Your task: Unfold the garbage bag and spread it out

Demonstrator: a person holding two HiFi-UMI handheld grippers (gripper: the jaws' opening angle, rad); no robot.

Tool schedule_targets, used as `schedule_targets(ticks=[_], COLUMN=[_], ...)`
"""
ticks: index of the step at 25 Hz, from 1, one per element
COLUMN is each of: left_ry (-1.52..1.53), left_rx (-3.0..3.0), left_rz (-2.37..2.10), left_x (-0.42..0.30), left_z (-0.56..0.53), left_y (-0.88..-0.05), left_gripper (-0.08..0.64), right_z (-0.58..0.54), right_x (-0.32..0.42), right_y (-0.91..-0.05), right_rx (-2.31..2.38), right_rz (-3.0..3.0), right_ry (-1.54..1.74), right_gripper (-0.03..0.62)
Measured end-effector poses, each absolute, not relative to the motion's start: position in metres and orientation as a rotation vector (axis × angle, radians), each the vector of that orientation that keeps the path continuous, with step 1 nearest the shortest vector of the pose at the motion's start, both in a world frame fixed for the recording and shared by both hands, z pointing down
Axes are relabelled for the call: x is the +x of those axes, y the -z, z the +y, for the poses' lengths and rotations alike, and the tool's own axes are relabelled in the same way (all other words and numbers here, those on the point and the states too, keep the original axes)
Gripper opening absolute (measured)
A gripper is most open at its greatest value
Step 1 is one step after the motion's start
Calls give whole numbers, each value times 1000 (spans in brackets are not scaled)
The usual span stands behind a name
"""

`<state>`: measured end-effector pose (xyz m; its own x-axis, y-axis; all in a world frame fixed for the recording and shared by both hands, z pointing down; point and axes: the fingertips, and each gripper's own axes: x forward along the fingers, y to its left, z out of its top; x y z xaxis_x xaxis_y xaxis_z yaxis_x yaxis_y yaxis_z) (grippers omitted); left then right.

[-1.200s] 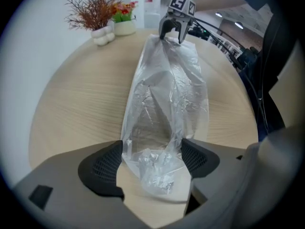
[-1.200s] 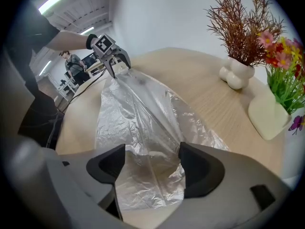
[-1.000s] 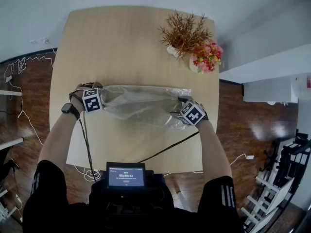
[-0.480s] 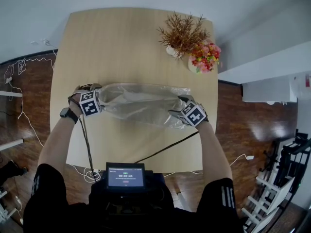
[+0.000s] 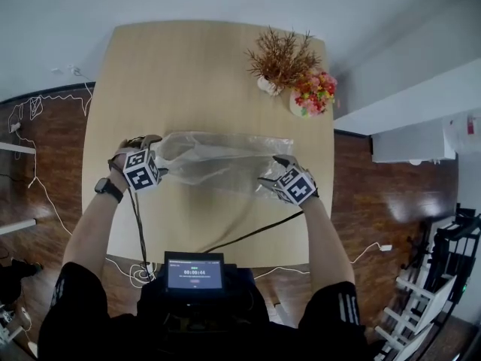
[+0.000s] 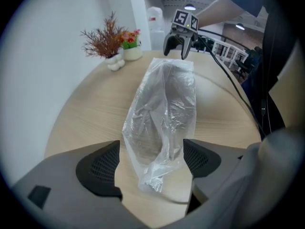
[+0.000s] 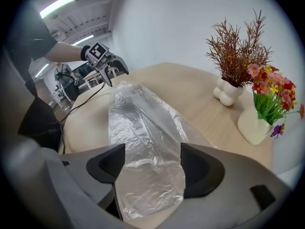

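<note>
Clear garbage bag [image 5: 218, 159] lies stretched lengthwise on the wooden table [image 5: 195, 74], one end at each gripper. Its crumpled end sits in the gap of the left gripper [image 6: 151, 163], whose jaws are spread apart. The flatter end lies between the equally wide jaws of the right gripper [image 7: 152, 168], neither pinching it.

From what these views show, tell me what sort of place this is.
Probably an office or lab room rather than a home: a pale wooden table with a vase of flowers, loose cables across the dark wood floor, and strip lights on an open ceiling.
</note>
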<state>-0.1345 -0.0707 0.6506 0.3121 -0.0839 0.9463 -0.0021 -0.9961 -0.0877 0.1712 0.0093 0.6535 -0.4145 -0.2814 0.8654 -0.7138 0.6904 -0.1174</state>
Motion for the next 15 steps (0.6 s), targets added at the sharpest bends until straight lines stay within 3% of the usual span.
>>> schedule_targets(ticks=[15], left_ry=[1443], left_rx=[-2850], left_rz=[364], left_x=[-121], left_z=[-35], left_y=[-583], left_gripper=[423], right_z=[20], right_x=[132], right_y=[-593], right_rx=[1055], right_rz=[-2144], right_ry=[-509], right_gripper=[367])
